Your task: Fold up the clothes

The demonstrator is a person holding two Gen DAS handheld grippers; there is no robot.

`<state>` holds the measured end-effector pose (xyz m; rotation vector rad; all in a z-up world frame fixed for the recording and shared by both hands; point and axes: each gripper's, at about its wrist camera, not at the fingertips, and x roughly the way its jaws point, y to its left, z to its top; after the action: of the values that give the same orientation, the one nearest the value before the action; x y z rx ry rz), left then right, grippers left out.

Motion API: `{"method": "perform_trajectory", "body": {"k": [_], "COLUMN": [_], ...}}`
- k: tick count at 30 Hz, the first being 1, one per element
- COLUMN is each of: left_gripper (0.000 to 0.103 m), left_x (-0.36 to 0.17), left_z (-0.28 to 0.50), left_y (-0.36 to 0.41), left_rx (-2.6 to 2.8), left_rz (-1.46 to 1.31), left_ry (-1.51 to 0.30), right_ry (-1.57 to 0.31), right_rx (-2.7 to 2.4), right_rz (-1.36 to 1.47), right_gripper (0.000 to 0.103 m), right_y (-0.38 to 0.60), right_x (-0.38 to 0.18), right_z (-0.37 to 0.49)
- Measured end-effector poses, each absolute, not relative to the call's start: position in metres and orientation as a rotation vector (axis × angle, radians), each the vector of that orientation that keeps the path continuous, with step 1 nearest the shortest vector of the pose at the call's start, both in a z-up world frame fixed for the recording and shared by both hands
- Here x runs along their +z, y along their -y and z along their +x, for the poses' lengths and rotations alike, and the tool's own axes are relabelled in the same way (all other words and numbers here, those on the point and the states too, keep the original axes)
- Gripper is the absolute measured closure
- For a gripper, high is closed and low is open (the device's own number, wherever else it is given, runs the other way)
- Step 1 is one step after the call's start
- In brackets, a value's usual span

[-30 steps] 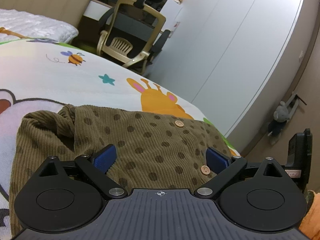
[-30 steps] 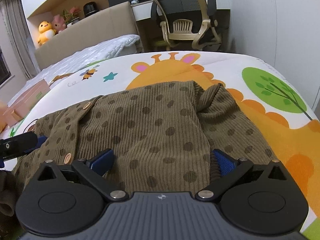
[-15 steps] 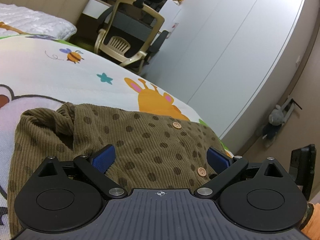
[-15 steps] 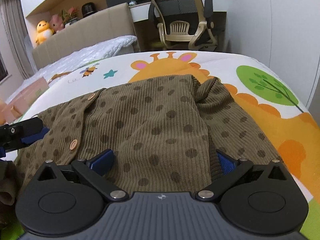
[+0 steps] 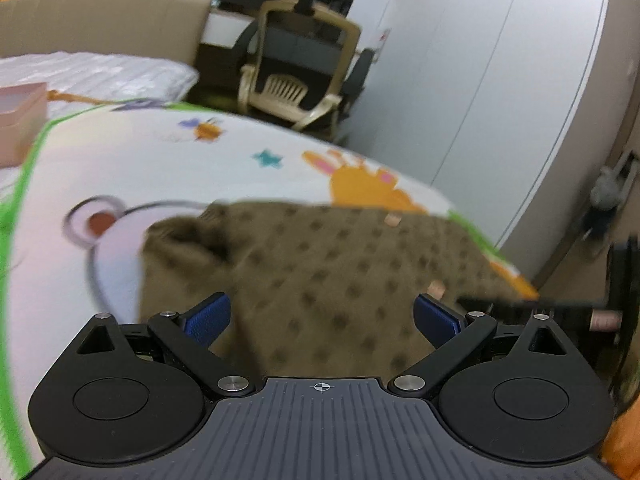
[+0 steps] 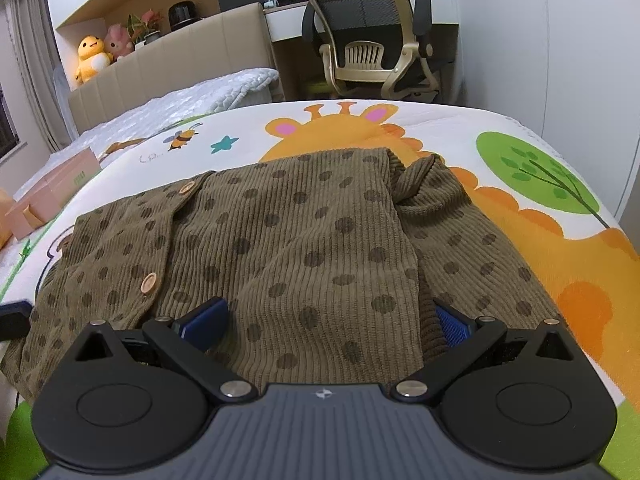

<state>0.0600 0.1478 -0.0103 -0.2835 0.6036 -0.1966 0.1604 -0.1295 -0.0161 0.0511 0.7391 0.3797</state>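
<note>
An olive-brown corduroy cardigan (image 6: 304, 232) with dark dots and wooden buttons lies flat on the cartoon-print bedspread (image 6: 520, 152). Its sleeves are folded in over the body. It shows blurred in the left wrist view (image 5: 320, 264). My left gripper (image 5: 322, 318) is open over the near hem on the left part of the cardigan. My right gripper (image 6: 324, 320) is open over the near hem on the right part, its blue pads (image 6: 450, 326) resting by the folded sleeve edge. Neither holds cloth.
A pink box (image 6: 52, 192) sits on the bed at the left. An office chair (image 6: 372, 40) stands beyond the bed's far edge by the white wardrobe (image 5: 500, 80). Plush toys (image 6: 94, 58) sit on the headboard shelf. My right gripper's body (image 5: 616, 300) shows at the right.
My left gripper has swung left and pulled back a little, with motion blur. My right gripper has edged slightly forward over the cardigan. The cardigan has not moved.
</note>
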Motion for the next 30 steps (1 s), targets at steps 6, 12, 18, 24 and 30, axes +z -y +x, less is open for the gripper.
{"method": "perform_trajectory", "body": {"k": [6,12,18,24,30], "left_gripper": [0.003,0.002,0.002,0.002,0.004], "left_x": [-0.024,-0.021,-0.012,-0.004,-0.01], "left_z": [0.042,0.039,0.026,0.014,0.028], "left_y": [-0.171,-0.173,-0.177,-0.181,-0.183], "left_rx": [-0.113,-0.108,-0.102,-0.095,-0.08], "left_rz": [-0.308,-0.285,-0.279,-0.272,-0.317], "left_ry": [-0.663,-0.685,-0.721,-0.755,-0.737], "right_ry": [-0.749,-0.6,-0.716,-0.689,-0.682], "right_rx": [0.382,0.467,0.539,0.521,0.526], "right_rz": [0.067,0.064,0.006,-0.07,-0.054], "right_gripper": [0.0,0.0,0.0,0.0,0.0], "right_y": [0.135,0.134,0.103,0.09,0.094], "right_x": [-0.007,0.031,0.007,-0.004,-0.004], "right_z": [0.159,0.132,0.137,0.13,0.131]}}
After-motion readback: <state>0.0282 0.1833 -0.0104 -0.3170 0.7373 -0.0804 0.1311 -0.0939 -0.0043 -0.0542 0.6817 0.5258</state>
